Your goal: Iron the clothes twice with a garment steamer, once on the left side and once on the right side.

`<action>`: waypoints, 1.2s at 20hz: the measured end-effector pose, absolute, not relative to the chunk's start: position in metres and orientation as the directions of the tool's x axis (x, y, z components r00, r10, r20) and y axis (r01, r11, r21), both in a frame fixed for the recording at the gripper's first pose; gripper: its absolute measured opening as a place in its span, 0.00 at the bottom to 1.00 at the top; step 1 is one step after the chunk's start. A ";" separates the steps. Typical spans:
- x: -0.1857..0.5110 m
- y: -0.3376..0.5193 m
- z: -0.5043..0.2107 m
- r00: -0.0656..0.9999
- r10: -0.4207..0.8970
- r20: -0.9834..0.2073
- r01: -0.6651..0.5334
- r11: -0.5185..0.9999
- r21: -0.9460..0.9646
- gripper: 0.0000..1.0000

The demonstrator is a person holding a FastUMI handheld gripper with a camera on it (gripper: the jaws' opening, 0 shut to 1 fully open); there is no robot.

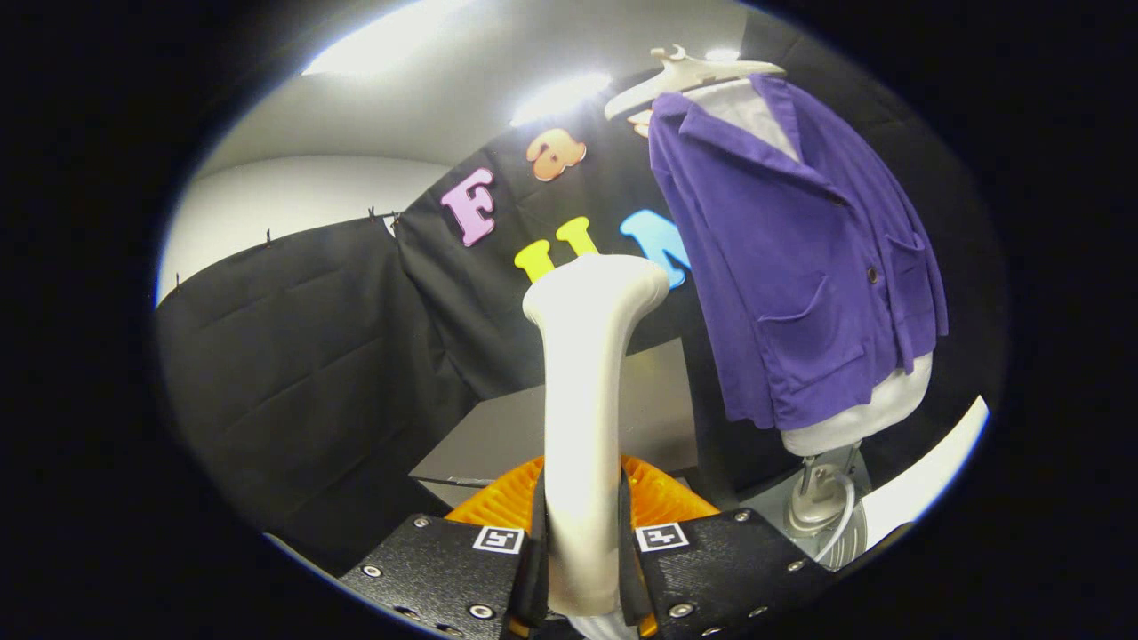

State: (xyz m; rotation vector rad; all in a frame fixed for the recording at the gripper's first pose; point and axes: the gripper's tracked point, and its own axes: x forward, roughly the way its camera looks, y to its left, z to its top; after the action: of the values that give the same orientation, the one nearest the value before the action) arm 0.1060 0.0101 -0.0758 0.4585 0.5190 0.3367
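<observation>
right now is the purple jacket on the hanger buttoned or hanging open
Buttoned, it seems: the purple jacket has its front panels overlapped, one dark button at the closure. The gripper is shut on the white steamer handle.

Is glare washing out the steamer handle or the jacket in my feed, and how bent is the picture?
Gripper view: ceiling lights blow out; the white steamer handle, clamped in the tongs, shines bright with little surface detail; the purple jacket beyond reads evenly lit, with seams and pockets clear; fisheye bends the jacket and booth edges, more toward the rim.
</observation>
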 end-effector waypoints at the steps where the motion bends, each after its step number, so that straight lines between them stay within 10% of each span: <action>1: 0.096 0.001 -0.069 0.844 0.391 -0.368 -0.190 0.858 0.476 0.31; 11: 0.088 -0.051 0.017 0.966 0.204 -0.160 -0.150 0.943 0.296 0.31; 24: 0.273 -0.119 0.051 0.994 0.074 -0.084 -0.050 0.965 0.257 0.31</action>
State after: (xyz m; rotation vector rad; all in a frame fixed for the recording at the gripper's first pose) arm 0.2730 -0.1192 0.0509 0.2579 0.0934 0.0630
